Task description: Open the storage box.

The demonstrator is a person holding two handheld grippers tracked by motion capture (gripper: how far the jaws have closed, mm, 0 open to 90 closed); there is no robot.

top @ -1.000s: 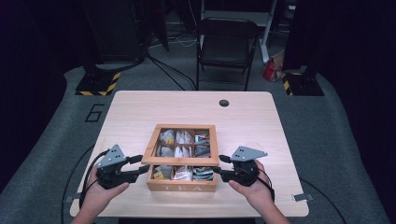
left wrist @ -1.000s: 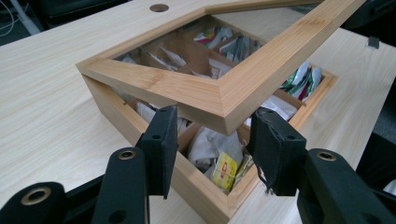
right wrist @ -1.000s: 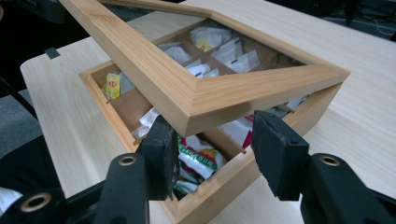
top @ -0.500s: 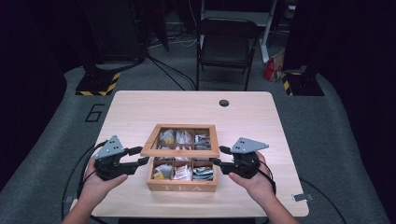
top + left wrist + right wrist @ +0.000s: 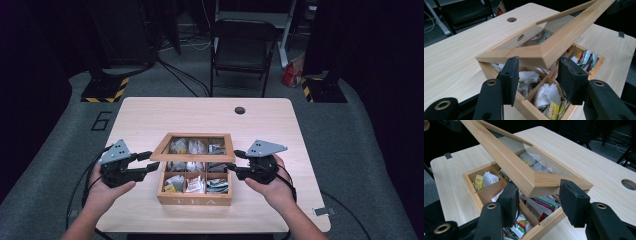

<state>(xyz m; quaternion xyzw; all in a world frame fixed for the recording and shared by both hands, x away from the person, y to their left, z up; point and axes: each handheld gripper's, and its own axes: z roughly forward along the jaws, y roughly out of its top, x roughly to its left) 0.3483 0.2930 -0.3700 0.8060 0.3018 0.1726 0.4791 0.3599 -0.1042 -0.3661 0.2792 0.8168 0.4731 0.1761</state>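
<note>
I've got the wooden tea box (image 5: pixel 195 200) sitting near the front-centre of the table (image 5: pixel 150 115), "TEA" lettering on its front wall facing me. Its glass-paned lid (image 5: pixel 193 156) is tilted up, front edge raised off the box, back edge down at the rear wall. Left gripper (image 5: pixel 149 164) is at the lid's front left corner, right gripper (image 5: pixel 235 163) at the front right corner, both pointing inward toward the box w/ my hands behind them. In the left gripper view the lid (image 5: pixel 541 53) corner sits between and just above the two black pads (image 5: pixel 510 75); jaws stand partly apart, and I can't tell whether they're pinching the frame or just propping it from below. Same story in the right gripper view: the lid (image 5: pixel 534 181) corner lies between the pads (image 5: pixel 574 200), jaws approx half apart, grip not clear to me. Under the lid the compartments are packed w/ tea bags (image 5: pixel 486 178), white sachets and some w/ green, red and yellow print. Round cable hole (image 5: pixel 240 110) is at the far side of the table, well apart from the box, and a dark chair (image 5: pixel 240 50) stands beyond the far edge.
</note>
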